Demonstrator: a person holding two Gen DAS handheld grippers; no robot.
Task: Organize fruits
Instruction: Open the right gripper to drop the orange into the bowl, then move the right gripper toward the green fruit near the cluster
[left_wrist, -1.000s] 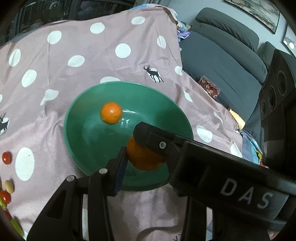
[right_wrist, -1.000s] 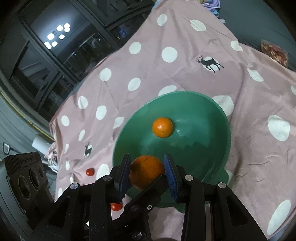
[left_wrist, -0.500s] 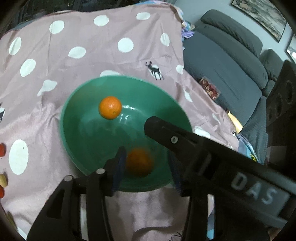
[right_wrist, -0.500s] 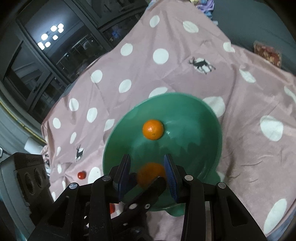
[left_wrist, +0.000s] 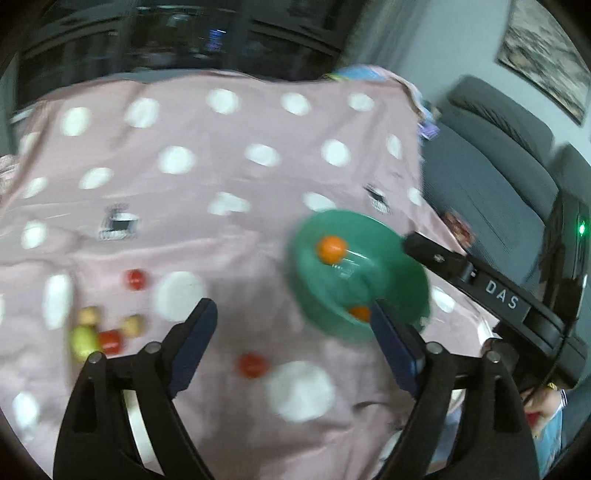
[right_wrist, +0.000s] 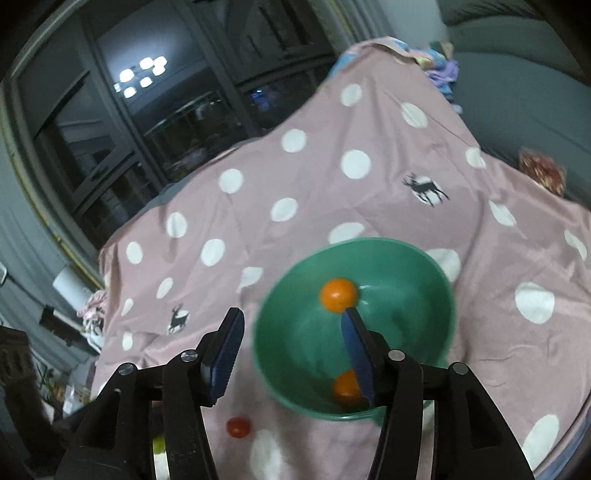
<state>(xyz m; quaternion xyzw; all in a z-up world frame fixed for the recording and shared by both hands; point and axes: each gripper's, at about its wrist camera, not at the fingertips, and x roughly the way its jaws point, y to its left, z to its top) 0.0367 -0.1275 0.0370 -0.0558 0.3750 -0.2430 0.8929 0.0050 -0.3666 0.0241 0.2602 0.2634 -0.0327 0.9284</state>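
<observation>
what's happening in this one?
Fruit sorting on a spotted pink cloth. Two oranges sit in the green bowl. Both the left gripper and right gripper are empty with jaws opening. Small red, yellow and tan fruits still lie loose on the cloth.

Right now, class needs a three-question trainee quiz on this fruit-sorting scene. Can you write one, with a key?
1. How many oranges lie in the green bowl?
2. True or false: the right hand-held gripper grips an orange.
3. Where is the small red fruit? A: in the bowl. B: on the spotted cloth.

Key: 1. Two: the far orange and the near orange. 2. False; its jaws are opening, empty. 3. B.
</observation>
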